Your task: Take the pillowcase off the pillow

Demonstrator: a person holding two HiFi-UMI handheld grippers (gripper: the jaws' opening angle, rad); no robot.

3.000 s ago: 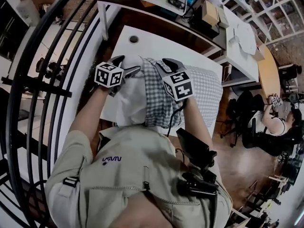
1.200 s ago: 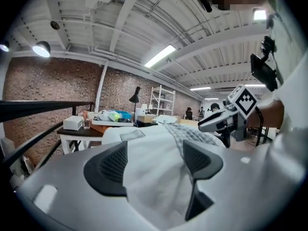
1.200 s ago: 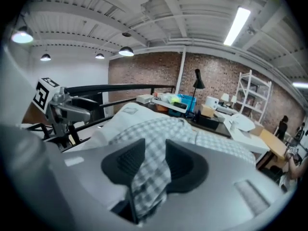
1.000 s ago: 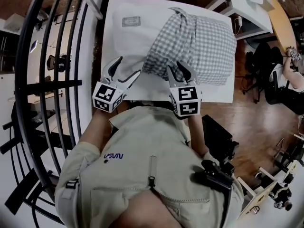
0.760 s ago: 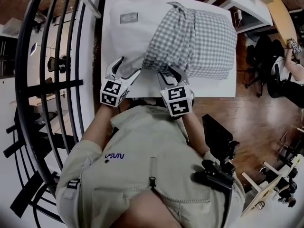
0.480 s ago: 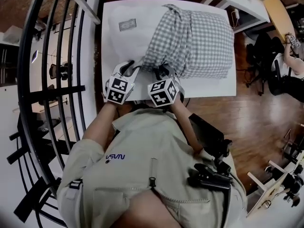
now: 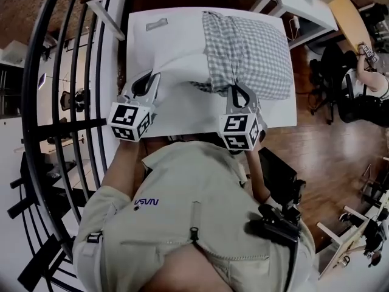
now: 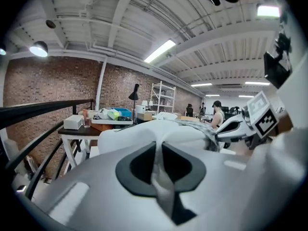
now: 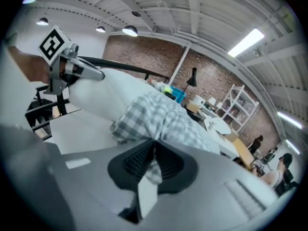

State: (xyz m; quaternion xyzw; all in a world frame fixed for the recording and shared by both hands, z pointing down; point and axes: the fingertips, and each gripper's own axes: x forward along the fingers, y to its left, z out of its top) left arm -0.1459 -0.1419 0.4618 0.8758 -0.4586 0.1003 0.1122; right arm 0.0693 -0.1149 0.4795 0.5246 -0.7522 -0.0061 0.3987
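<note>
On the white table (image 7: 182, 114), the left tool (image 7: 149, 78), its jaws just closed, pinches a fold of the bare white pillow (image 7: 176, 50). The right tool (image 7: 238, 87), also just closed, clamps the gathered edge of the checked pillowcase (image 7: 249, 50), which covers only the pillow's right part.
</note>
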